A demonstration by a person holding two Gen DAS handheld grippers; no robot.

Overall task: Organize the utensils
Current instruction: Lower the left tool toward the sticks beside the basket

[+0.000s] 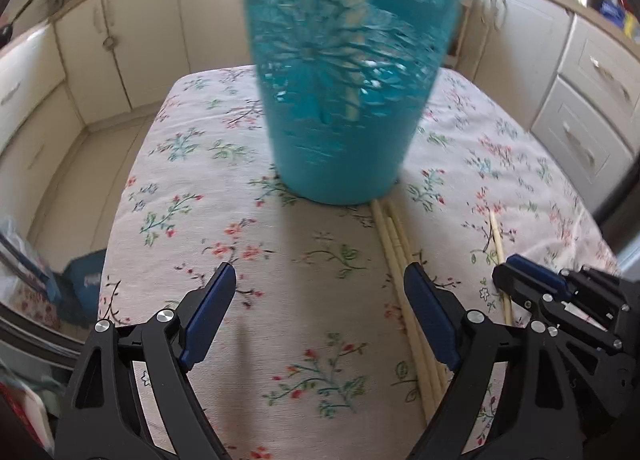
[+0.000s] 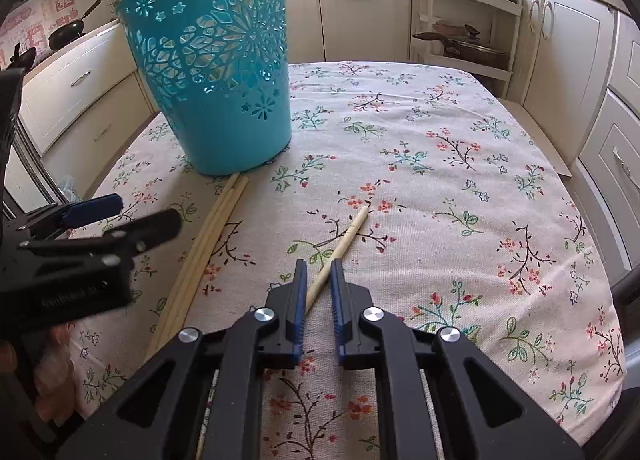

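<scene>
A teal cut-out basket (image 1: 344, 71) (image 2: 216, 67) stands upright on the floral tablecloth. A bundle of pale wooden chopsticks (image 1: 404, 292) (image 2: 208, 244) lies from the basket's base toward me. A single chopstick (image 2: 340, 248) (image 1: 500, 256) lies apart to the right. My left gripper (image 1: 320, 280) is open and empty, above the cloth just left of the bundle. My right gripper (image 2: 319, 266) is nearly shut around the single chopstick, which passes between its fingers; I cannot tell if the pads grip it. It also shows in the left wrist view (image 1: 532, 280).
The table (image 2: 460, 179) is covered by a floral cloth, with cream kitchen cabinets (image 2: 568, 59) around it. A white rack with pans (image 2: 464, 39) stands behind the table. A frying pan (image 2: 68, 31) sits on the left counter. Bags (image 1: 36, 284) lie on the floor at left.
</scene>
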